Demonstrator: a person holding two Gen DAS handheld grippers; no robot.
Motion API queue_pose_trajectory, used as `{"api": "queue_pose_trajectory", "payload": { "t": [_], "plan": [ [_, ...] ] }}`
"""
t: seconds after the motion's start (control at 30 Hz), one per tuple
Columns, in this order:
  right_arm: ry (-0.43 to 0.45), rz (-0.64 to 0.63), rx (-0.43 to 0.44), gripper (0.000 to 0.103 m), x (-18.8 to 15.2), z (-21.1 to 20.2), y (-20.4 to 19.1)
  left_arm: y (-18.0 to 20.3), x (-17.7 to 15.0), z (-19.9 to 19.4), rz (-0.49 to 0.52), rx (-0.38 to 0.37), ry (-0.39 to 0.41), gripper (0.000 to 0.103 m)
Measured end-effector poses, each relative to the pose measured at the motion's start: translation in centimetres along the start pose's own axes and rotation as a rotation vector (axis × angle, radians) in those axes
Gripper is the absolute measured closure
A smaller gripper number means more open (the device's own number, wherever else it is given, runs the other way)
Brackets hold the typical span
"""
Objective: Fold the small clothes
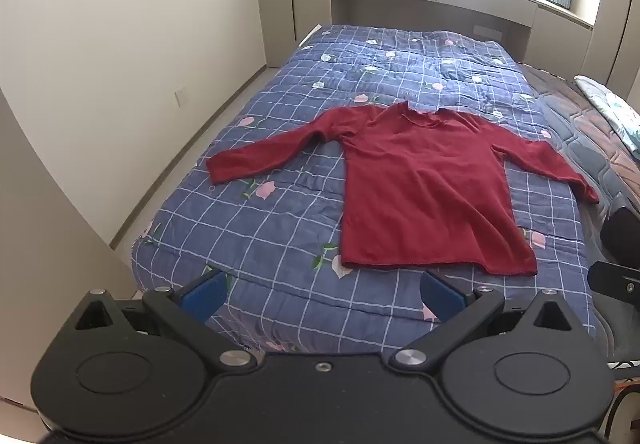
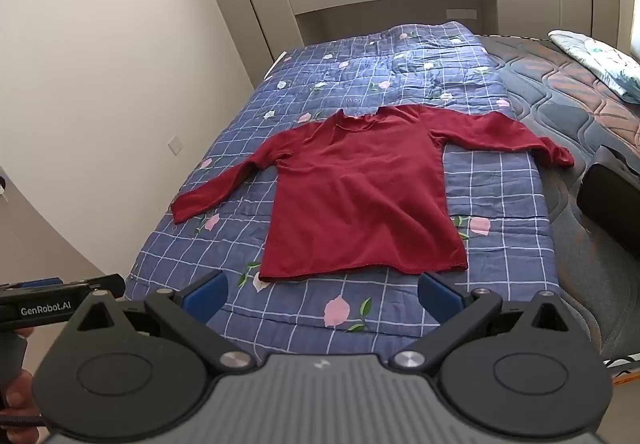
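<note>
A dark red long-sleeved top [image 1: 424,188] lies flat and spread out on a blue checked quilt [image 1: 280,244], collar away from me, both sleeves out to the sides. It also shows in the right wrist view [image 2: 360,204]. My left gripper [image 1: 322,294] is open and empty, held above the near end of the bed, short of the top's hem. My right gripper [image 2: 322,294] is open and empty too, just short of the hem. The left gripper's body [image 2: 60,302] shows at the left edge of the right wrist view.
The quilt [image 2: 500,196] covers the bed's left part; bare patterned mattress [image 2: 568,92] lies to the right with a folded floral cloth [image 2: 600,60] at the far right. A dark object [image 2: 608,196] sits at the right bed edge. A wall stands left, a window at the far end.
</note>
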State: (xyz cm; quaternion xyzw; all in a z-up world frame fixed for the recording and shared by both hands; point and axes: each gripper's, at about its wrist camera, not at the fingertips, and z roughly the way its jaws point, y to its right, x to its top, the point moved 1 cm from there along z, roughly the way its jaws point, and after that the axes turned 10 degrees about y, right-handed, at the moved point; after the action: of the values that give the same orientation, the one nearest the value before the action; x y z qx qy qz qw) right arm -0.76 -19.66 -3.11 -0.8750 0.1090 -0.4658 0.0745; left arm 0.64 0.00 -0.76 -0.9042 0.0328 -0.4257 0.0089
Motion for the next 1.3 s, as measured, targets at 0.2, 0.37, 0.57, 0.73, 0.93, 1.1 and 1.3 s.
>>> {"api": "queue_pose_trajectory", "payload": {
  "t": [0.2, 0.37, 0.57, 0.73, 0.93, 1.1, 1.3],
  "plan": [
    [0.004, -0.003, -0.002, 0.000, -0.05, -0.11, 0.07, -0.01, -0.03, 0.05, -0.001, -0.001, -0.002, 0.001],
    [0.002, 0.001, -0.003, 0.000, -0.09, -0.19, 0.16, 0.33, -0.05, 0.25, -0.001, -0.007, -0.012, 0.001],
    [0.003, 0.008, -0.005, 0.000, -0.11, 0.11, 0.59, 0.50, -0.23, 0.19, 0.002, -0.008, -0.009, 0.001],
    [0.003, 0.006, -0.005, 0.000, -0.04, 0.08, 0.54, 0.40, 0.06, 0.05, 0.014, -0.012, -0.005, 0.001],
    [0.002, 0.007, -0.004, 0.000, -0.14, -0.25, 0.66, 0.35, 0.16, 0.01, 0.013, -0.013, -0.007, 0.001],
    [0.002, 0.008, -0.004, 0.000, -0.18, -0.25, 0.69, 0.38, 0.07, 0.01, 0.014, -0.013, -0.005, 0.001],
    [0.002, 0.008, -0.003, 0.000, -0.12, -0.23, 0.71, 0.33, 0.09, 0.05, 0.013, -0.013, -0.005, 0.001]
  ]
}}
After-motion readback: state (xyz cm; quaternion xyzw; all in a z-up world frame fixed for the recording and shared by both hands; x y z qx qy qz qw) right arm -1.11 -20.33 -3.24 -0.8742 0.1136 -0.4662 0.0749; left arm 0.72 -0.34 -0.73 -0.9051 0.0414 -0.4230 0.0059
